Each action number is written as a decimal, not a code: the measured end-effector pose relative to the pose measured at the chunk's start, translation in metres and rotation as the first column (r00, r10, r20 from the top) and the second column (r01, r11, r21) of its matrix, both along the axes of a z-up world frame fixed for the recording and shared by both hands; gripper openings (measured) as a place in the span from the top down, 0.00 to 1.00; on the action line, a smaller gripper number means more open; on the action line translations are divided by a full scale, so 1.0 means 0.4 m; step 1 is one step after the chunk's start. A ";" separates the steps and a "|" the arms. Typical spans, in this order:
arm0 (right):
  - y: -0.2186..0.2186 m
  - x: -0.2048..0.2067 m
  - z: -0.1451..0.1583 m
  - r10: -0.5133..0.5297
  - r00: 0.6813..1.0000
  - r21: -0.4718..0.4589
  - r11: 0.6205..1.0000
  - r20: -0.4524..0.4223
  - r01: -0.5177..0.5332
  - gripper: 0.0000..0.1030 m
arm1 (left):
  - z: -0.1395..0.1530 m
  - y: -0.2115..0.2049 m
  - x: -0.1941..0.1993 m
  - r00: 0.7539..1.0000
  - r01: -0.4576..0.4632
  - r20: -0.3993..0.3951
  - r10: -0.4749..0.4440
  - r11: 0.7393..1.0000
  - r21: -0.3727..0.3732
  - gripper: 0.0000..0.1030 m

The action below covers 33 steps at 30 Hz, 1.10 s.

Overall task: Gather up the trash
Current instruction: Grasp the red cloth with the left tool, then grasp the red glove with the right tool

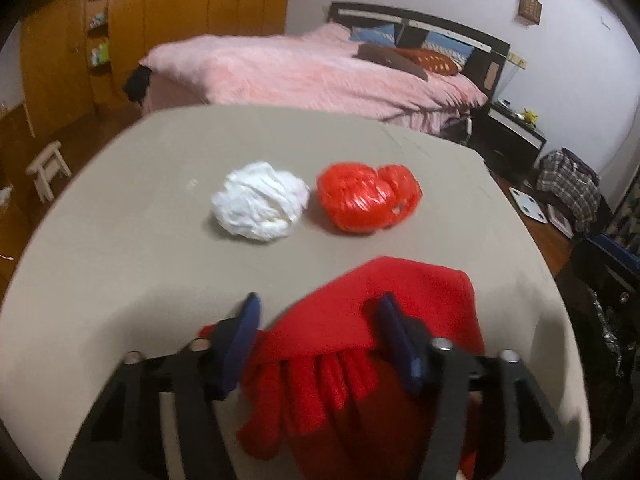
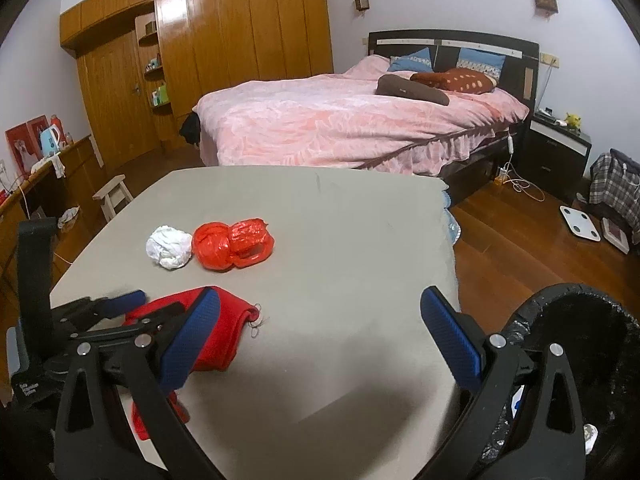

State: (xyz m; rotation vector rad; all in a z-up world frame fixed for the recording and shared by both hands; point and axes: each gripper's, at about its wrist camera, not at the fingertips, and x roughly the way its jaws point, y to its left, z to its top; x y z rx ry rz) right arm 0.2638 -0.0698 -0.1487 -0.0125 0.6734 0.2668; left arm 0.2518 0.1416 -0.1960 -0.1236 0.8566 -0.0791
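Closing on the red cloth [image 1: 384, 300] at the table's [image 1: 160, 208] near edge is the step in hand, judging from how the left gripper [image 1: 320, 320] is straddling it. To do it well, the pads ought to be gathering a thick fold of fabric rather than a single thin layer, and the tips should be staying just off the tabletop so they are not dragging the cloth toward the edge. The left jaws are standing about half open, with the cloth bunched between them; its right finger [image 1: 396, 336] is lying against the fabric, while the left finger [image 1: 244, 332] is showing a gap, so nothing is clamped yet. The right gripper [image 2: 320, 320] is hovering wide open over bare table near the right edge, holding nothing. Further in, toward the table's middle, the white crumpled wad [image 1: 260, 204] and the red plastic bag [image 1: 368, 198] are sitting just beside each other, untouched. A black-lined bin [image 2: 576, 344] is waiting off the table's near right corner.
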 end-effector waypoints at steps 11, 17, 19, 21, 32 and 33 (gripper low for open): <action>0.001 0.001 -0.004 0.007 1.000 -0.004 1.000 0.007 -0.007 0.05 | 0.040 0.002 -0.023 0.999 0.025 0.050 -0.020 0.994 -0.103 0.89; 0.002 -0.003 0.002 0.010 1.000 0.004 1.000 0.013 -0.010 0.05 | 0.098 0.010 -0.041 0.994 0.020 0.105 -0.007 0.993 -0.120 0.90; 0.005 -0.006 0.005 0.013 1.000 0.005 1.000 0.015 -0.014 0.05 | 0.117 0.015 -0.049 0.992 0.013 0.123 0.002 0.993 -0.121 0.91; 0.010 -0.010 0.007 0.018 1.000 0.006 1.000 0.017 -0.018 0.05 | 0.132 0.025 -0.059 0.990 0.002 0.138 0.015 0.993 -0.121 0.91; 0.086 -0.033 0.002 0.077 0.997 0.015 0.997 0.007 -0.077 0.05 | 0.165 0.141 -0.120 0.976 -0.114 0.173 0.129 0.989 -0.095 0.91; 0.093 -0.035 0.001 0.082 0.997 0.016 0.997 0.005 -0.082 0.05 | 0.160 0.152 -0.125 0.976 -0.123 0.171 0.136 0.989 -0.083 0.91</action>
